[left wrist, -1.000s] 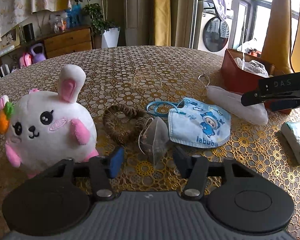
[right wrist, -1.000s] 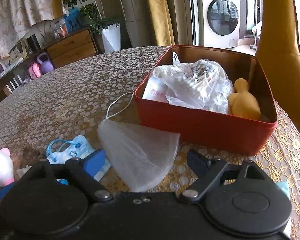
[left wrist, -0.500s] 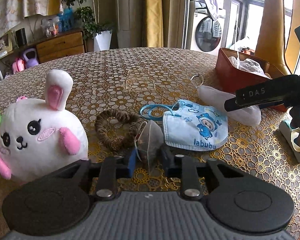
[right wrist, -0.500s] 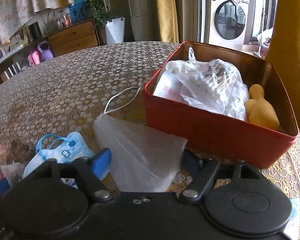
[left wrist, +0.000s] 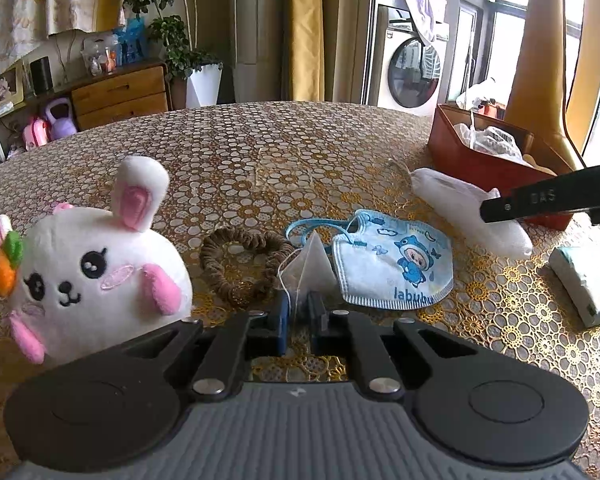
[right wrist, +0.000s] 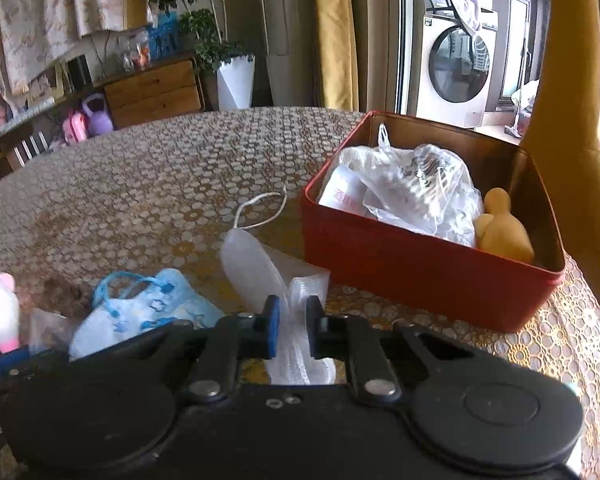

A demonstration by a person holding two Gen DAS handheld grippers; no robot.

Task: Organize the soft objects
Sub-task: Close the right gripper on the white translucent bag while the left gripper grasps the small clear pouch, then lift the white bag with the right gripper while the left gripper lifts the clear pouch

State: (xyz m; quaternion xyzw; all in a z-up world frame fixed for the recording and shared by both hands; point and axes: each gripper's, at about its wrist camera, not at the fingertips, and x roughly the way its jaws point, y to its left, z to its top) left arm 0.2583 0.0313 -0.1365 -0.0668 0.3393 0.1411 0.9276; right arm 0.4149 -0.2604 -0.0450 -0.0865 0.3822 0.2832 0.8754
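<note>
My left gripper (left wrist: 299, 316) is shut on a small clear pyramid pouch (left wrist: 310, 267) on the table. A white bunny plush (left wrist: 88, 276) sits to its left, a brown scrunchie (left wrist: 240, 266) just behind, and a blue printed child's mask (left wrist: 392, 264) to the right. My right gripper (right wrist: 289, 330) is shut on the near edge of a white mask (right wrist: 260, 268), which lies in front of the red box (right wrist: 420, 268). The white mask (left wrist: 468, 212) also shows in the left wrist view, under the right gripper's finger.
The red box holds plastic bags (right wrist: 412, 188) and a yellow soft toy (right wrist: 500, 228). A pale tissue pack (left wrist: 584, 284) lies at the table's right. The gold patterned tablecloth (left wrist: 260, 152) stretches back to the far edge.
Both grippers went from open to shut: the left closed on the clear pouch, the right closed on the white mask's edge, which is now bunched between its fingers.
</note>
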